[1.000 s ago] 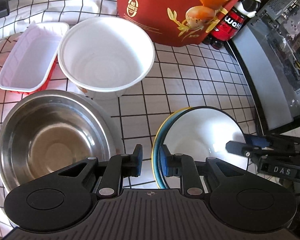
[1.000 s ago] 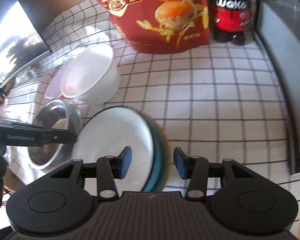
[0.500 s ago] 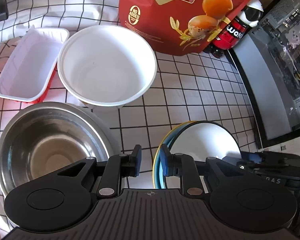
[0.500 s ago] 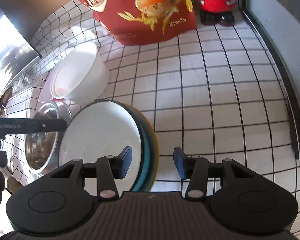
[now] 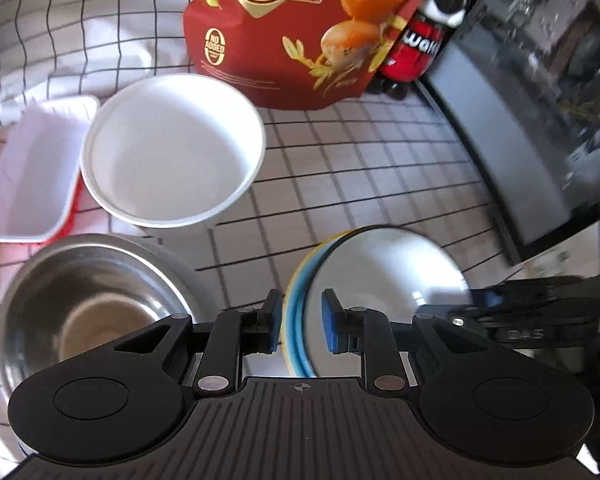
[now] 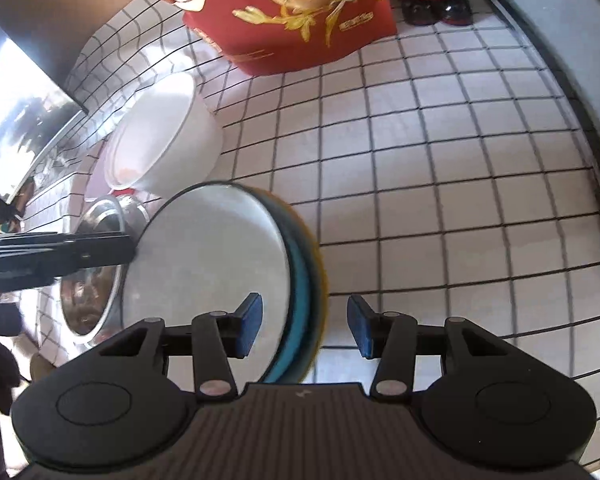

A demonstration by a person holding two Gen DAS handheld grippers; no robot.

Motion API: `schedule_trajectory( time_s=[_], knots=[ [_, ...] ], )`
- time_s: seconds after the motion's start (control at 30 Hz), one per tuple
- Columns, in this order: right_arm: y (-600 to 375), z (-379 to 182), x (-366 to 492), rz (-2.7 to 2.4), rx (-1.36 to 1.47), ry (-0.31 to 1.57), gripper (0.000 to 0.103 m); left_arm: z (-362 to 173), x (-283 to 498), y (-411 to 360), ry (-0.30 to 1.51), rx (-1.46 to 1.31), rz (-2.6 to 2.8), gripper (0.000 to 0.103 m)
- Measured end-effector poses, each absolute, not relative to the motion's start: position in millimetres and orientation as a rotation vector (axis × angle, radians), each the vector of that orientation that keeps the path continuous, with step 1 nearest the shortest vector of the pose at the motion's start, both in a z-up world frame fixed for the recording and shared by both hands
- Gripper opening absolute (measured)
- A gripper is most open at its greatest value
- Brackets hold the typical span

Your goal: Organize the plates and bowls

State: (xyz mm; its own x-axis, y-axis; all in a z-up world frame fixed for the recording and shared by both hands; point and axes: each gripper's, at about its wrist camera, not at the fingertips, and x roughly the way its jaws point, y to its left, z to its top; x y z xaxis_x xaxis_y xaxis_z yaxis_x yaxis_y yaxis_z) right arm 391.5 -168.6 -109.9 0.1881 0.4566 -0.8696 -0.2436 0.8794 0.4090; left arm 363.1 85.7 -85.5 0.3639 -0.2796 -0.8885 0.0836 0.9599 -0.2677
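Observation:
A stack of plates, white with a dark rim on top and blue and yellow below, sits at the front of the checked tablecloth. My left gripper straddles its left rim, blue pads tight against the three edges, shut on the stack. In the right wrist view the same plate stack has its right rim between the fingers of my right gripper. That gripper is open, with a gap on the outer side. Whether the stack rests on the cloth or hangs just above it I cannot tell.
A steel bowl stands just left of the stack. Behind it are a white round bowl and a white rectangular tray. A red snack bag and a red bottle stand at the back. A dark panel borders the right.
Both views have rolled a little and the right gripper has sunk slightly closer to the plates. The plate stack keeps its place between both pairs of fingers, and neither opening has changed.

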Motion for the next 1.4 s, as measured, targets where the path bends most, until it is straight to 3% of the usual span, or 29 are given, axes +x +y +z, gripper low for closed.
schedule_trajectory(
  time_s=[0.2,0.53,0.6,1.17,1.4],
  knots=[
    [-160.2,-123.0,391.8,0.527,0.253,1.34,0.049,-99.3,372.8,93.7,1.19,-0.212,-0.187,0.043],
    [-153.7,-142.9,393.3,0.587,0.276,1.411,0.05,-123.5,384.4,80.8,1.279,-0.258,-0.22,0.038],
    [-151.4,-142.0,394.0,0.591,0.258,1.404,0.05,-126.7,385.7,78.6,1.286,-0.267,-0.226,0.031],
    [-139.0,-143.1,437.4,0.57,0.18,1.327,0.05,-129.4,399.9,88.2,1.267,-0.38,-0.162,0.034],
    [-149.5,-95.8,434.1,0.549,0.073,1.162,0.054,-89.2,385.0,119.7,1.185,-0.459,-0.173,0.034]
  ],
)
